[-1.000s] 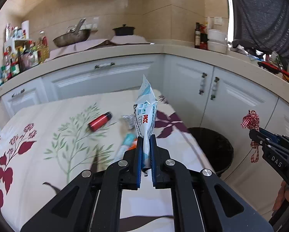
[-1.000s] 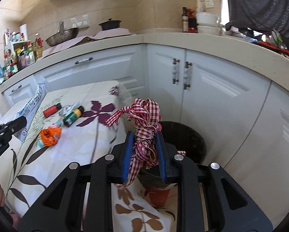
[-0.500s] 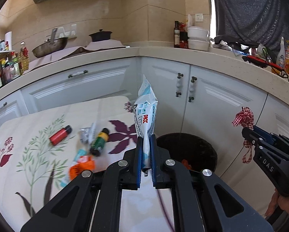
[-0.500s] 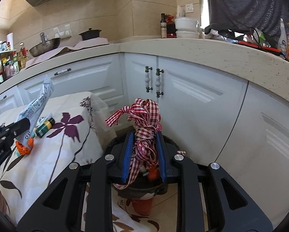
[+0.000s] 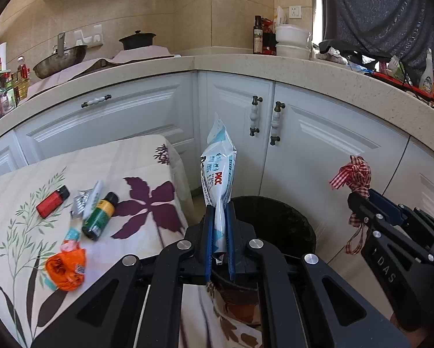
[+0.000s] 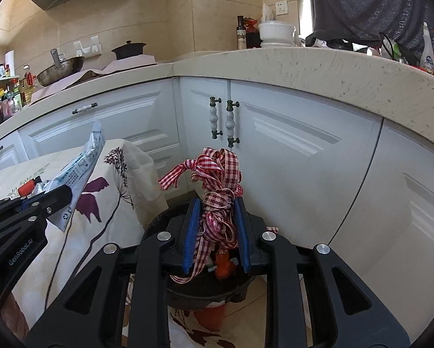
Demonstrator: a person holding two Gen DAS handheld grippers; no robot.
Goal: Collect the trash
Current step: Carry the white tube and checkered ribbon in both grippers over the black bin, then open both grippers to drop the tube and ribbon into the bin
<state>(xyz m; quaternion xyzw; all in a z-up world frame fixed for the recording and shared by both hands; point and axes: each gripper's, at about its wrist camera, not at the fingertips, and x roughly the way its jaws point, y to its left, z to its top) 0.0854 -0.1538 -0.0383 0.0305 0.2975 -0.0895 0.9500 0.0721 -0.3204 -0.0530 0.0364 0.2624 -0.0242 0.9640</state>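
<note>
Lying at the far left of my left wrist view, on the floral tablecloth (image 5: 147, 171), are the leftovers I am looking past: a crumpled orange wrapper (image 5: 64, 269) nearest me, a red lighter (image 5: 52, 201) further back, a scrap of silver foil (image 5: 79, 206) with a white tube (image 5: 93, 197) leaning across it, and a green bottle with a yellow band and black cap (image 5: 99, 216) just beside them. Moving right, my left gripper (image 5: 219, 217) is pinching the lower end of a white and blue plastic pouch (image 5: 218, 171) with red lettering; its blue pads are sitting nearly together on the thin film, and the pouch is standing upright out of them. Directly beyond that grip, on the floor at the corner of the white cabinets (image 5: 318, 150), the black trash bin (image 5: 277, 226) is gaping open beside the hanging edge of the cloth. Further right, my right gripper (image 6: 218, 214) is clamping a bundle of red and white gingham ribbon (image 6: 217, 191), the pads narrowed onto the wadded loops while a bow and loose tails are spilling above and below. In that wrist view the bin (image 6: 159, 226) is sitting right under the ribbon, with something orange (image 6: 224, 264) showing inside it. Along the back, a wok (image 5: 60, 61) and a dark lidded pot (image 5: 137, 40) are resting on the counter.
</note>
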